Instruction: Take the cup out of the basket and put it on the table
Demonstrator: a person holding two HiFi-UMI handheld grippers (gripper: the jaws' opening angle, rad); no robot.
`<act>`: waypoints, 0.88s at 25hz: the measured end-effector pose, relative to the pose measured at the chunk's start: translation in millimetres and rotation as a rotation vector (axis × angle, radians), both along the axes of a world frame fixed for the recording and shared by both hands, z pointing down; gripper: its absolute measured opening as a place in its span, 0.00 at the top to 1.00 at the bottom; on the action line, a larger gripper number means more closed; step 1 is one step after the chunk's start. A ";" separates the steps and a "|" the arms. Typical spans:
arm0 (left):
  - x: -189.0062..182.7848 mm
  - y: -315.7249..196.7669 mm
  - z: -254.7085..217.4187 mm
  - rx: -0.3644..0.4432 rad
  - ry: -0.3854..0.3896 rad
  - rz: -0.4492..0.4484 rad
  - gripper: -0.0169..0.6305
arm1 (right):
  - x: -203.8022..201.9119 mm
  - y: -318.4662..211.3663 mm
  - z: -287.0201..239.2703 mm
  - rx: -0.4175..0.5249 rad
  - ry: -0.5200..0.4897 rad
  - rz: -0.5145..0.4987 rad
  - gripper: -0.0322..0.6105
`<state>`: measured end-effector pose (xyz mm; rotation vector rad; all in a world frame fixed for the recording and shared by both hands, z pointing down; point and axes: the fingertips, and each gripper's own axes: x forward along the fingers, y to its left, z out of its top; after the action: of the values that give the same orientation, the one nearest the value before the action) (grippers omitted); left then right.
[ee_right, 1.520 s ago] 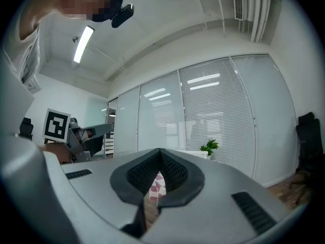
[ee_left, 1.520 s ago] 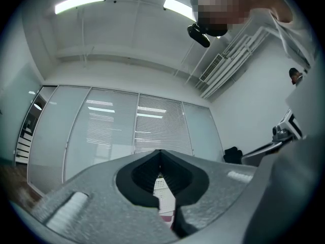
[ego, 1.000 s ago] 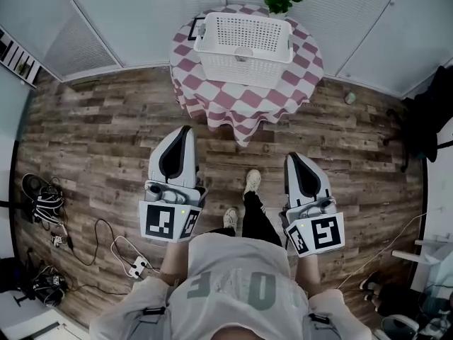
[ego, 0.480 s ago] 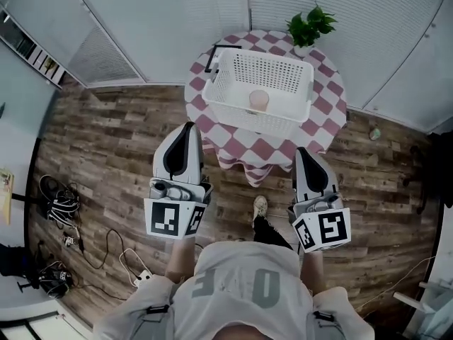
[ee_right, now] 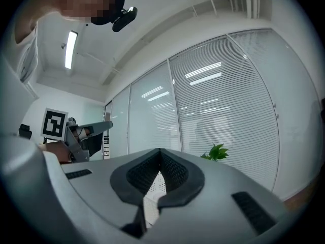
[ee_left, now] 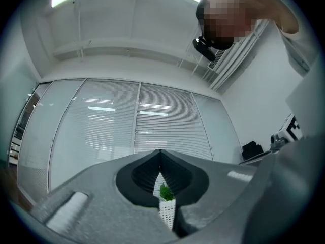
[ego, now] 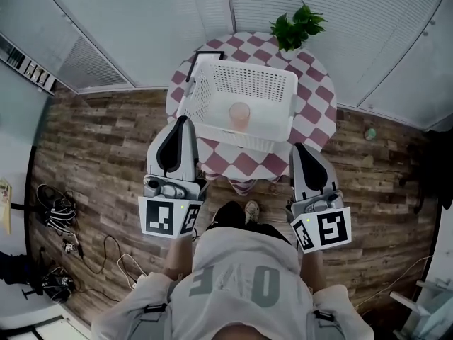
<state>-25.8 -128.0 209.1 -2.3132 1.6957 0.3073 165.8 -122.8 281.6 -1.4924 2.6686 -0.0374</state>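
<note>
Head view puts the cup [ego: 239, 114] upright inside the white basket [ego: 212, 73], close to the basket's near wall and about midway along it. The basket sits on the small round table [ego: 244, 163] under a checked cloth, with a plant [ego: 296, 25] at the far edge. Both tools are empty and closed. In the left gripper view the left gripper [ego: 184, 121] has its pads meeting at the tips, and only a sliver of basket mesh and green leaves shows through the hollow behind them. In the right gripper view the right gripper [ego: 301, 147] is pressed together the same way, with nothing caught between its pads. From the fingers, the cup lies ahead and inward, roughly between the two tools: to the right of the left fingertips and to the left of the right ones. The left fingertips sit just beside the basket's left wall, and the right ones stop just short of its near right corner. The left looks slightly nearer, though the difference is small. The cup's long axis is vertical with its mouth up, and the basket wall stands between it and either set of fingers. Whichever hand goes will probably need to open, rise over the rim and come down around the cup's sides.
</note>
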 end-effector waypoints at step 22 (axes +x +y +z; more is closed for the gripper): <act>-61.9 -151.8 6.0 -0.014 0.004 0.046 0.97 | -67.1 -140.5 -17.2 -0.003 0.023 -0.007 0.94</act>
<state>-87.6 -279.8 215.1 -2.3658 1.6532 0.3099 98.7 -263.3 264.3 -1.4932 2.6937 -0.0253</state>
